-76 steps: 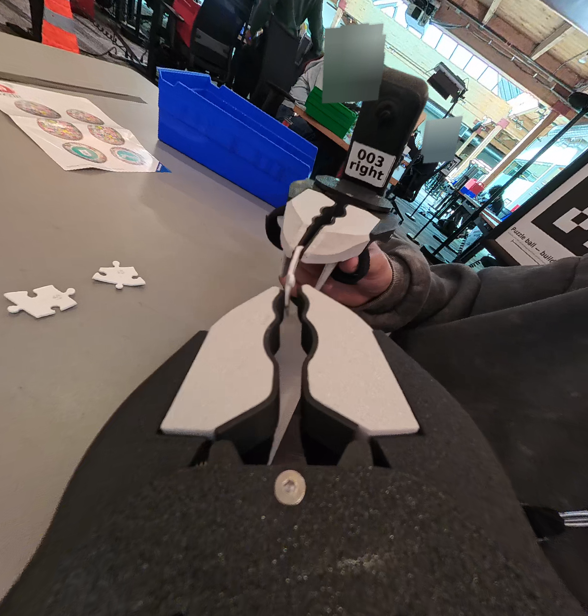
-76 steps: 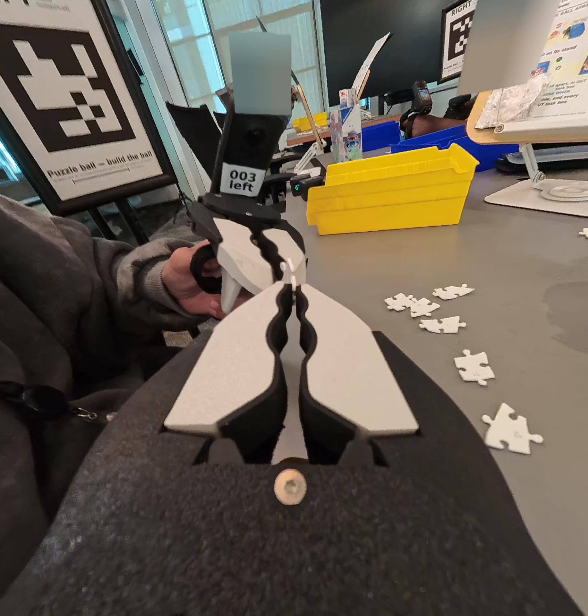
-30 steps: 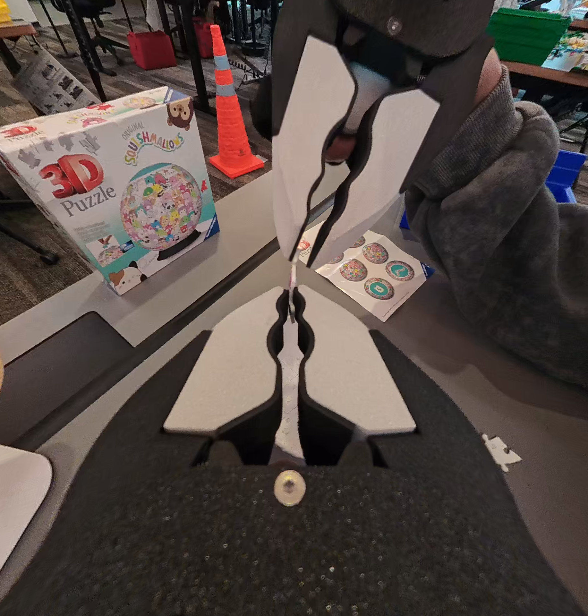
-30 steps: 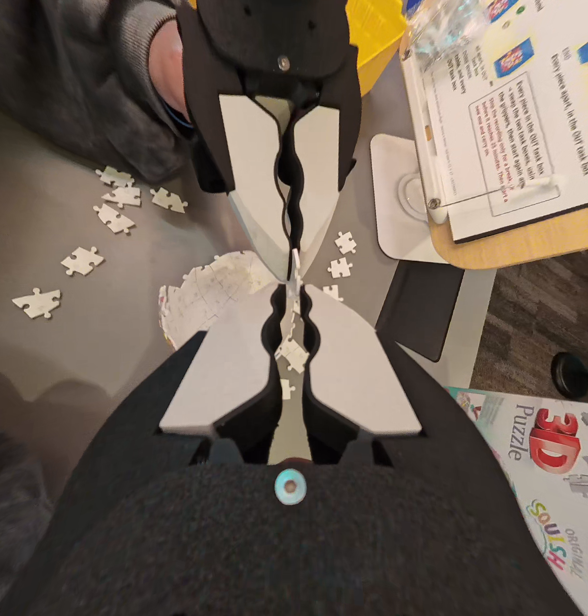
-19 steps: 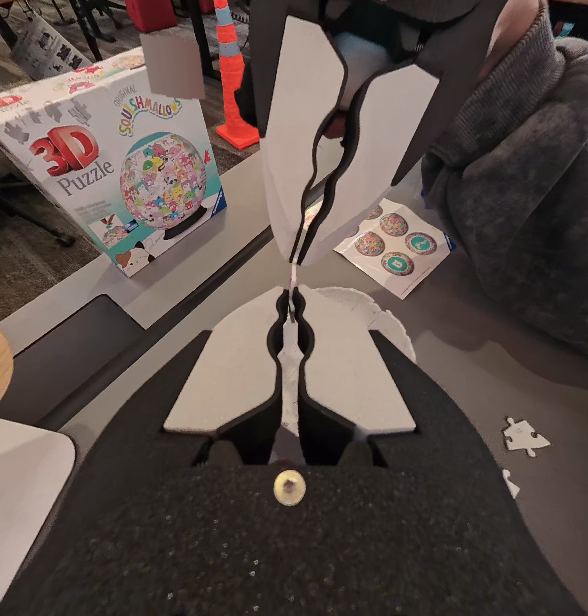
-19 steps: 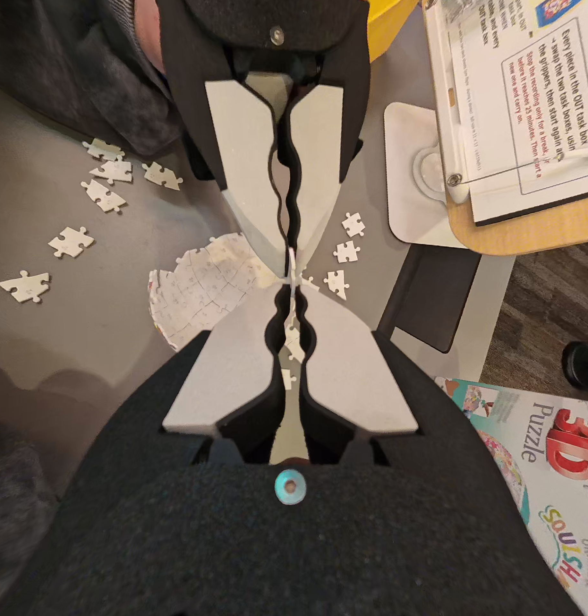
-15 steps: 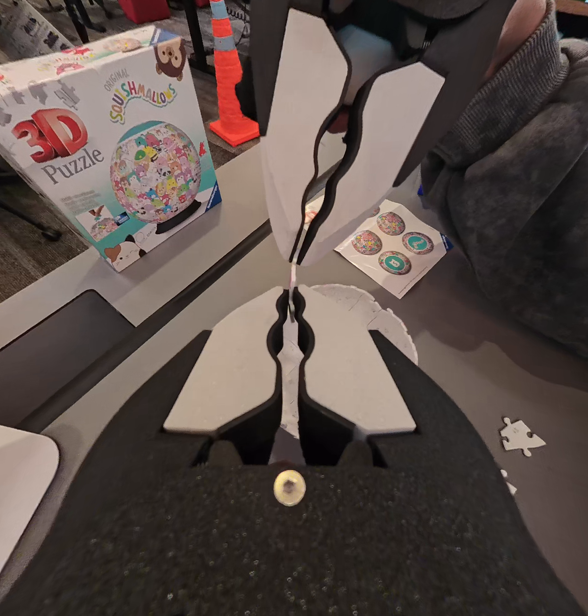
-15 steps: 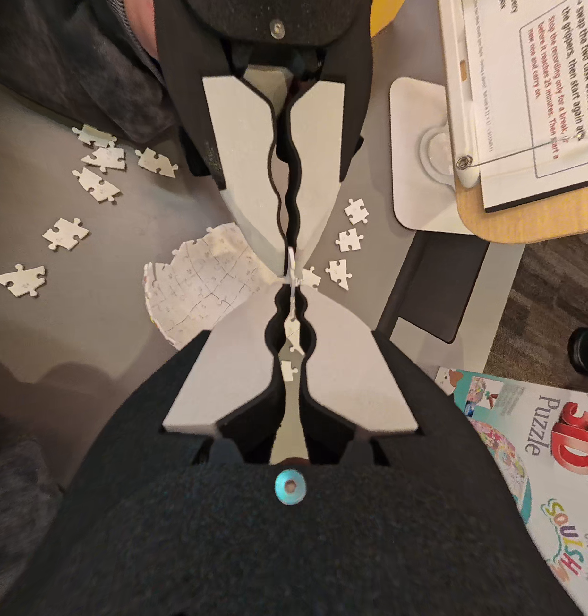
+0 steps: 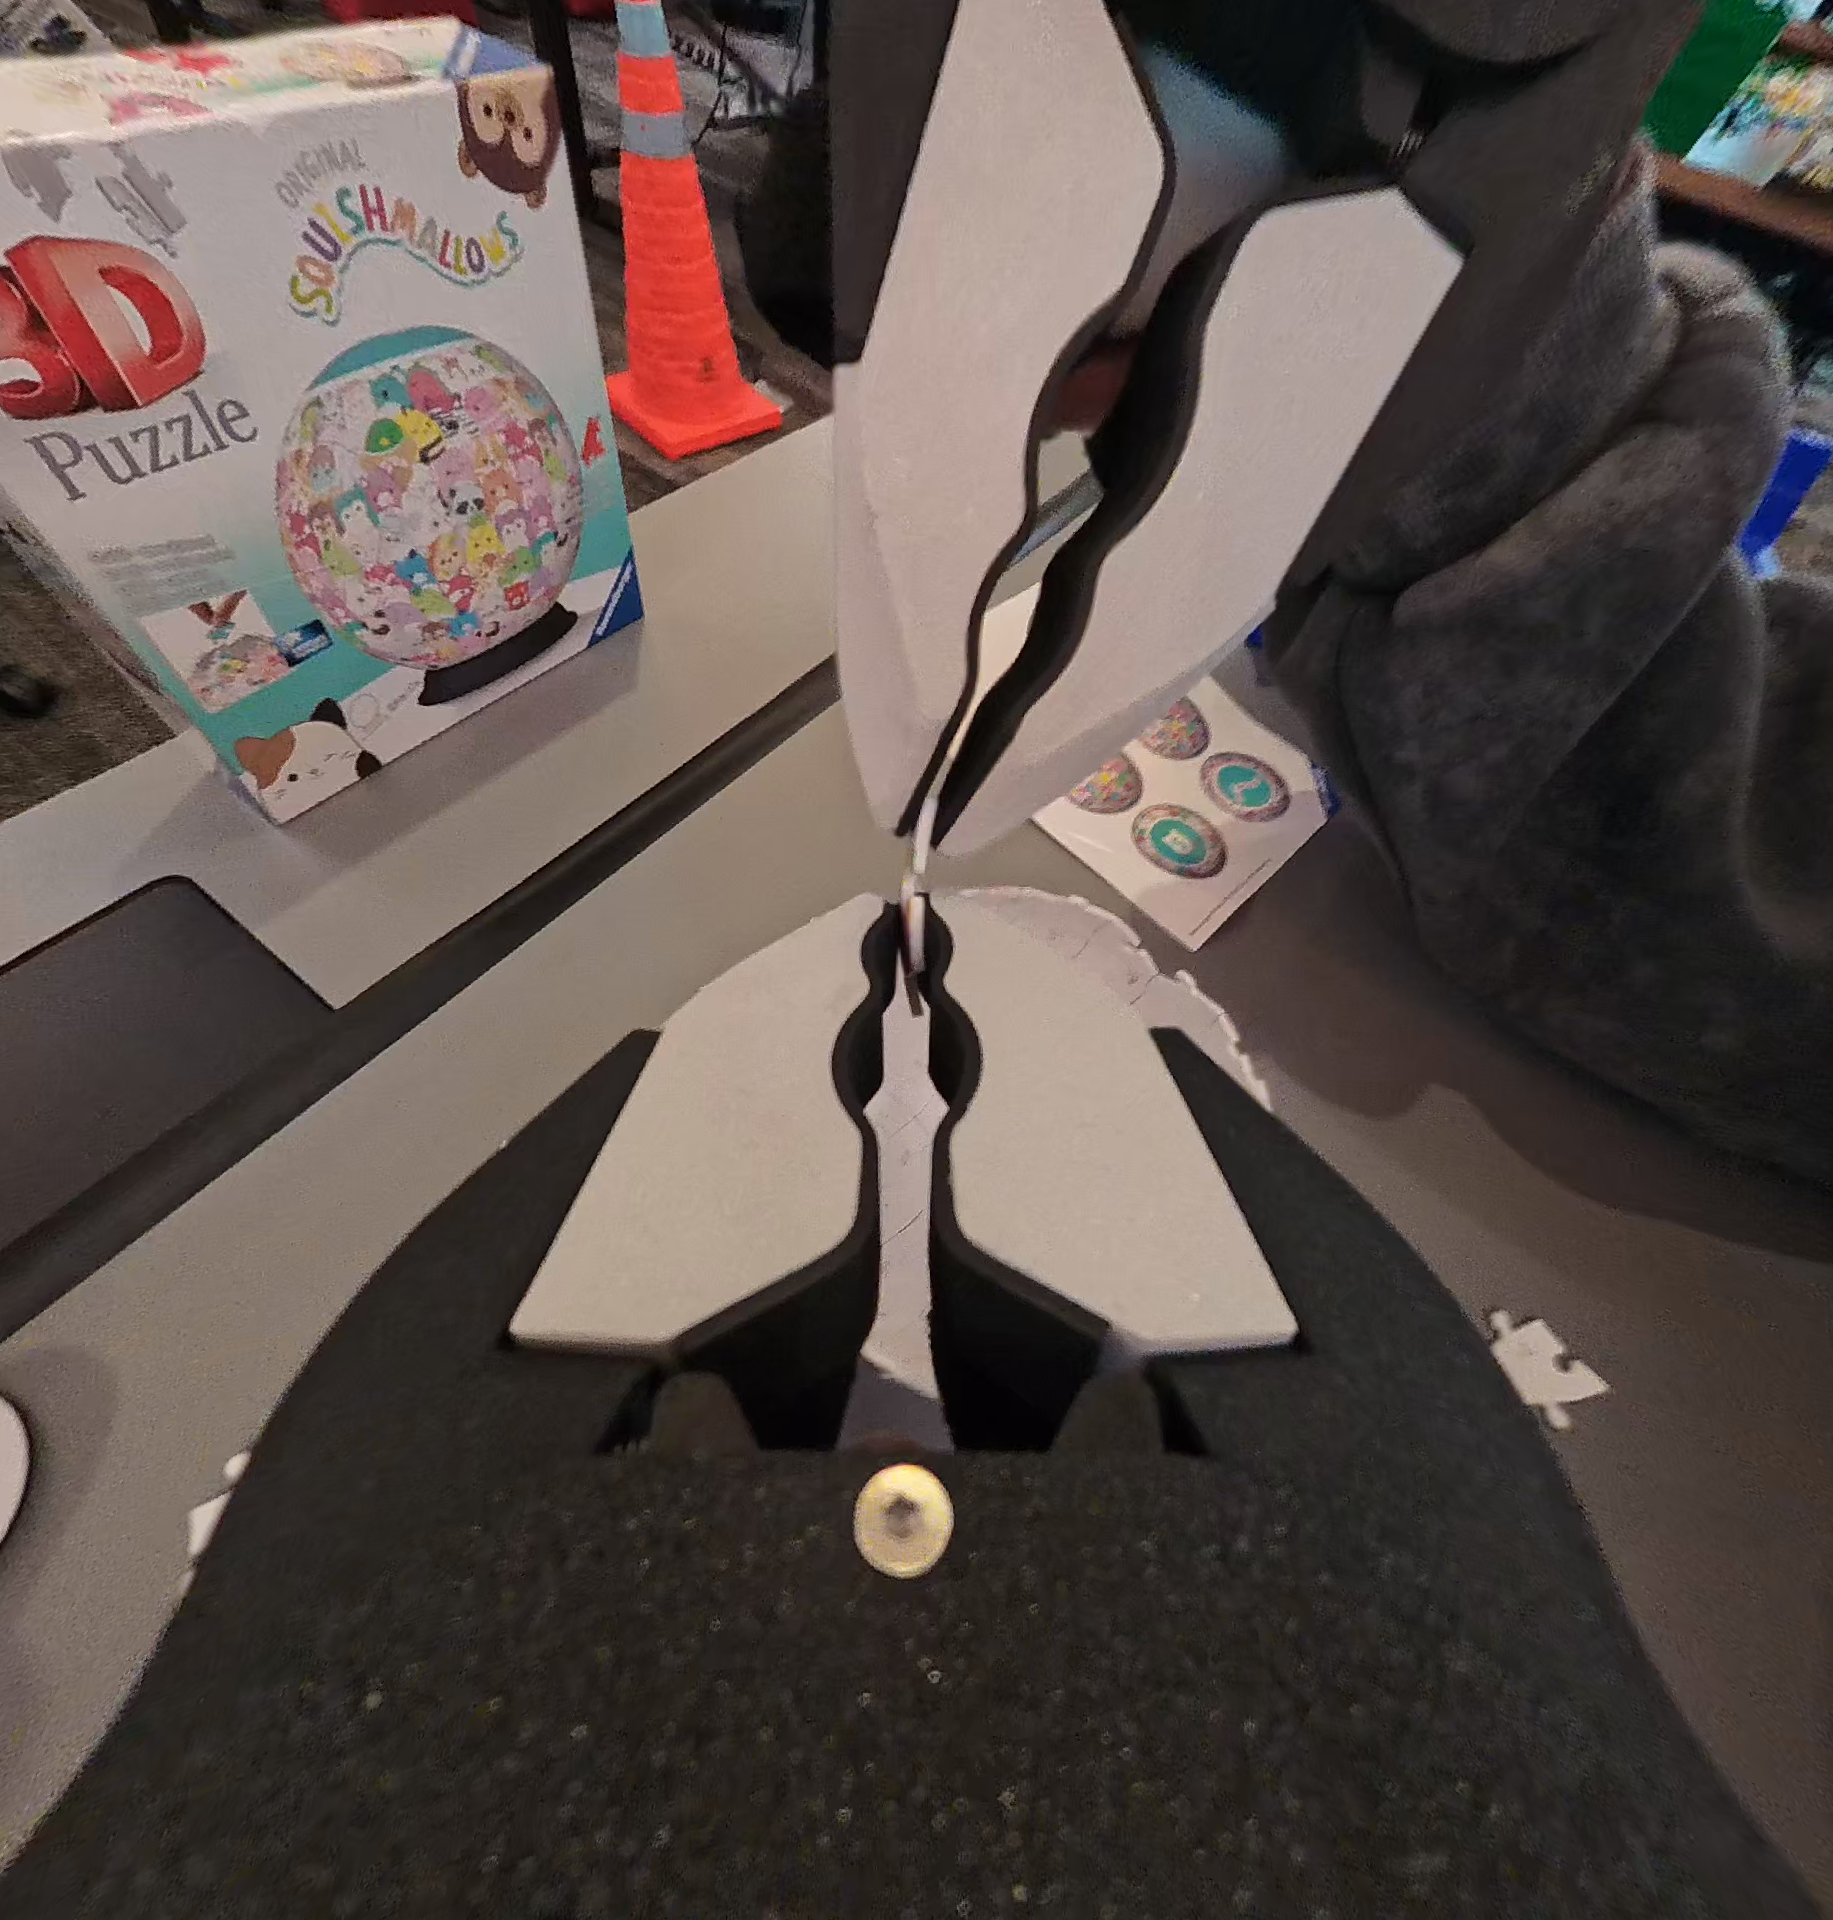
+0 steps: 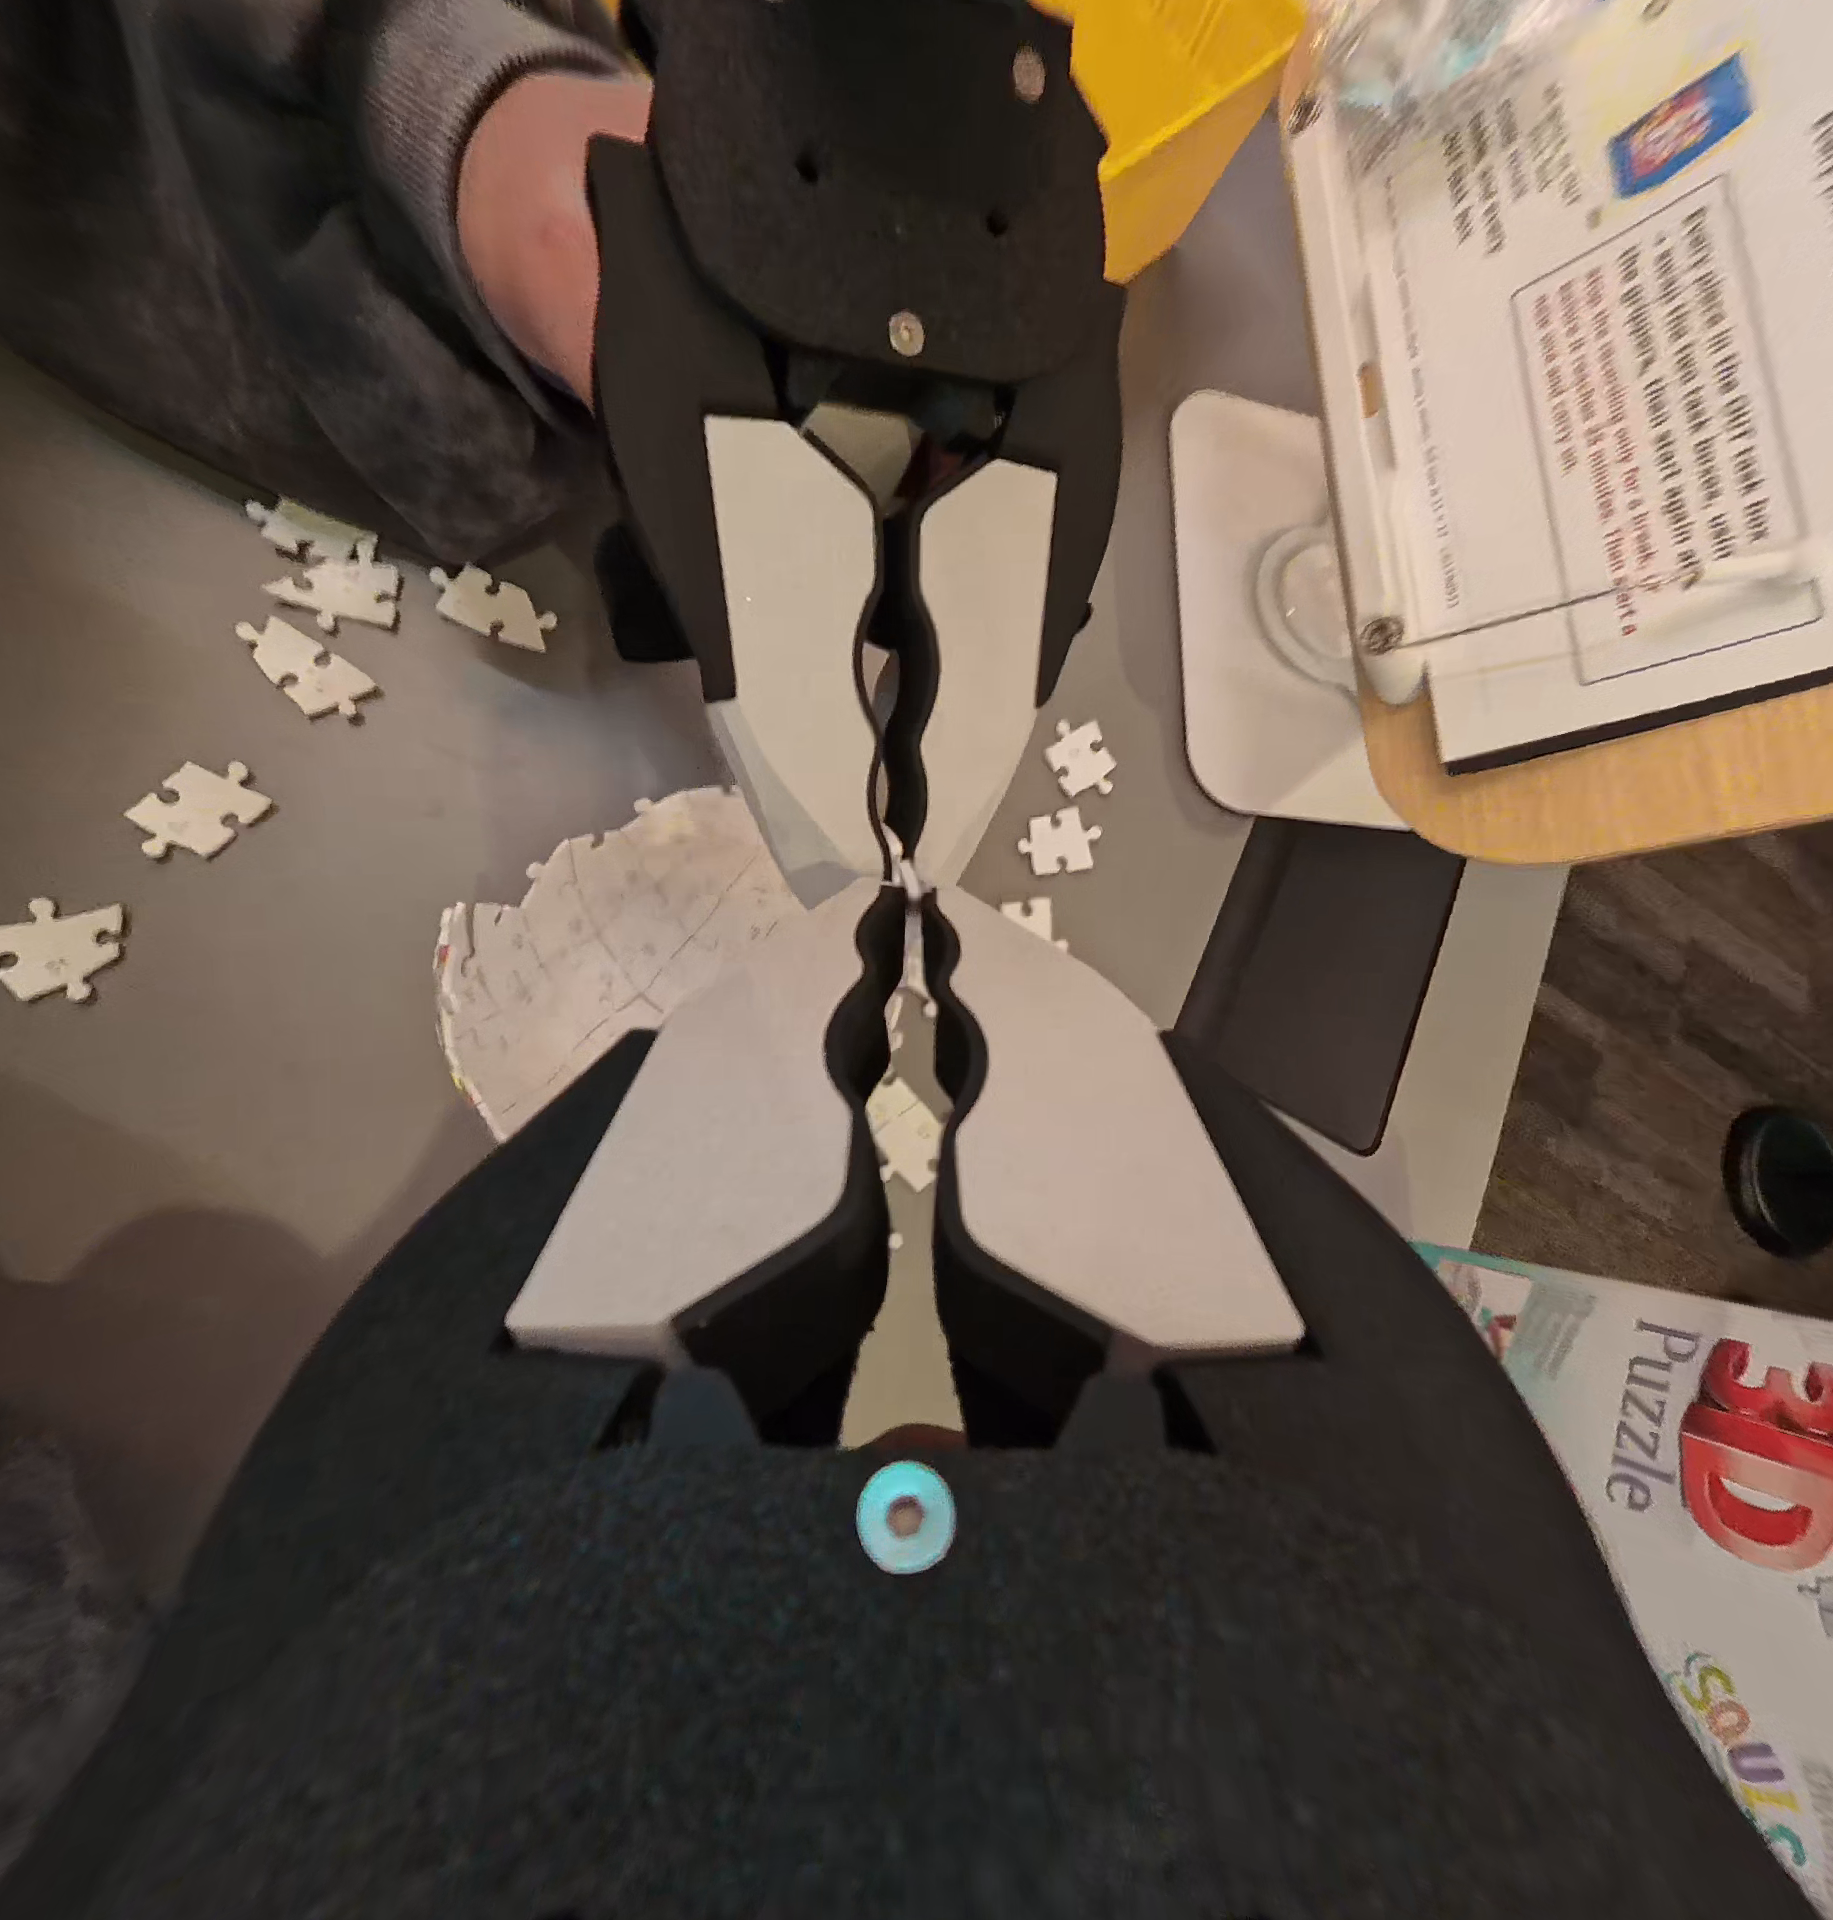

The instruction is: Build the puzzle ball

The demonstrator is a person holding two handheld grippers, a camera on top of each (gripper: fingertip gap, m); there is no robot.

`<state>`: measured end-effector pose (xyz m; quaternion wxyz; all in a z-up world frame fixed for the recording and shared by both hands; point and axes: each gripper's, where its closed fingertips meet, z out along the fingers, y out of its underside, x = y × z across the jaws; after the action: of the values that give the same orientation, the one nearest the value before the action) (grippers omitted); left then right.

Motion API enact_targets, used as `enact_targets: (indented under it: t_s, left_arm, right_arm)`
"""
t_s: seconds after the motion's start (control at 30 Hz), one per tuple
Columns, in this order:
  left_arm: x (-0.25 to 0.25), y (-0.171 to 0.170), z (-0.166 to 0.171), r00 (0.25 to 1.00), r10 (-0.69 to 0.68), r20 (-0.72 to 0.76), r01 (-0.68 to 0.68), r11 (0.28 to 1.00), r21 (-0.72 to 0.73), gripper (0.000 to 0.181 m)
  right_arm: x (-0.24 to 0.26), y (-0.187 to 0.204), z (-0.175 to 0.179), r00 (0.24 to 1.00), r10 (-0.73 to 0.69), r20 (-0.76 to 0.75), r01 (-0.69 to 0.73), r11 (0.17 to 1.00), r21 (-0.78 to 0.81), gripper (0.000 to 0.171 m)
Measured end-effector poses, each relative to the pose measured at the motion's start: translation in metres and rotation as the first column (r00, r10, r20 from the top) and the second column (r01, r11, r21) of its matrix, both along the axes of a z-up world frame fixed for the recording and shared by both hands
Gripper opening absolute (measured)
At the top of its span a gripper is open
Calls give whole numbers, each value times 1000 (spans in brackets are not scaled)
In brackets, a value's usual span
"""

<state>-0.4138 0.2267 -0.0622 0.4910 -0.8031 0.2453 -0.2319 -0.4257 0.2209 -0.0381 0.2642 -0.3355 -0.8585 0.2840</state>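
Two edge-on puzzle pieces [image 9: 914, 914] joined lengthwise, both grippers' jaws clenched on them.

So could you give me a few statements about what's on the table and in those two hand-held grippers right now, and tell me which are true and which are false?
1. Both hand-held grippers pinch puzzle pieces at their tips, meeting tip to tip. True: left hand-held gripper, right hand-held gripper.
2. The half-built puzzle ball is held up in the air. False: it rests on the grey table below the tips.
3. Loose white puzzle pieces lie scattered on the table. True.
4. The puzzle box lies flat, face down. False: in the left wrist view it stands upright.
5. An orange cone stands on the floor beyond the table. True.
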Motion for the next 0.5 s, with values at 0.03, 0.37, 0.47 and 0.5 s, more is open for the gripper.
enact_targets:
  t_s: [0.03,0.37,0.47,0.5]
  left_arm:
    - [-1,-1,3,1000,-4,22,4,1000,0,2]
    - [-5,-9,33,958,-86,272,79,996,35,2]
    - [-5,-9,32,953,-88,289,83,996,30,2]
    - [-4,-9,33,949,-94,301,88,996,33,2]
  right_arm:
    - [0,2,6,1000,-5,-30,5,1000,-11,6]
    - [1,-1,22,996,2,-88,-13,992,-124,4]
    - [0,0,20,997,-2,-83,-9,992,-127,3]
    - [0,-1,21,996,3,-90,-15,991,-131,3]
